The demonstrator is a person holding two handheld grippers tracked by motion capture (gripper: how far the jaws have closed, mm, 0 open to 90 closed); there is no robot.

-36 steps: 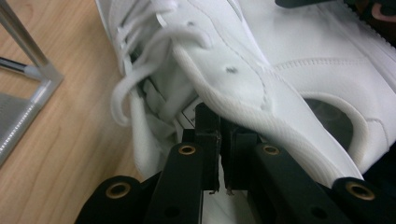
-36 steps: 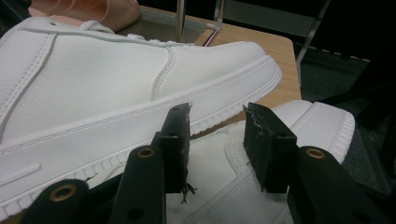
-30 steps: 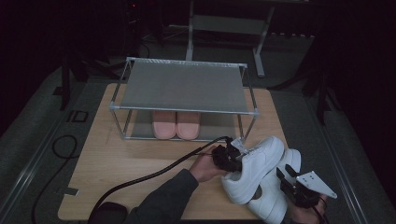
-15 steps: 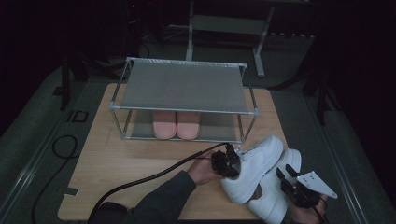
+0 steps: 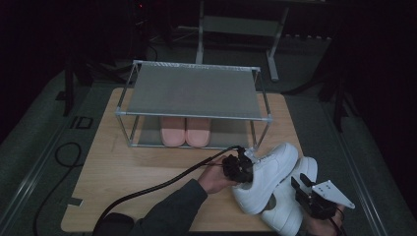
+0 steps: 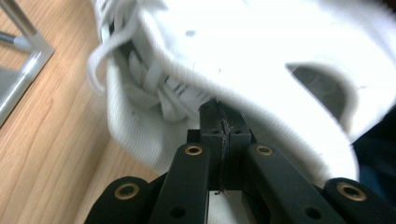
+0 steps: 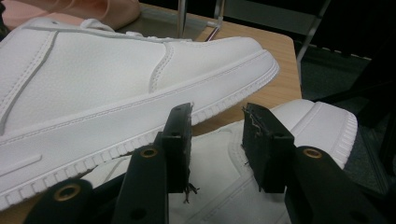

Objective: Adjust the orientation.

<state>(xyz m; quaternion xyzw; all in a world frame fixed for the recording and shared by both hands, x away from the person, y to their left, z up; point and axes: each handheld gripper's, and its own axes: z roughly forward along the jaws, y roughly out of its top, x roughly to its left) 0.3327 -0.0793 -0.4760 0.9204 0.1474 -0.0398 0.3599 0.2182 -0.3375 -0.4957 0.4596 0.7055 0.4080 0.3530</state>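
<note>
We have 2 white sneakers near the right front corner of the bench, and the work in hand looks to be getting them onto the shoe rack that stands toward the far edge, where a pair of pink slippers already sits on the lower shelf.

Our left gripper has its jaws closed tight on the collar edge of the upper sneaker; in the left gripper view the 2 black jaws meet with only the shoe's thin rim pinched between them, laces and opening just beyond. That shoe is tilted, its toe pointing toward the far right and its side leaning over the lower sneaker.

Our right gripper sits over the lower sneaker with its jaws about half apart, and they have just been closing a little (nothing is between the pads yet; the right gripper view shows the shoe's upper lying below the gap, not gripped).

So we judge the step to be the pick-up, with 1 shoe secured. Next we would want the right jaws lowered over the second shoe's collar and shut, then both lifted clear of the bench and carried toward the rack.
</note>
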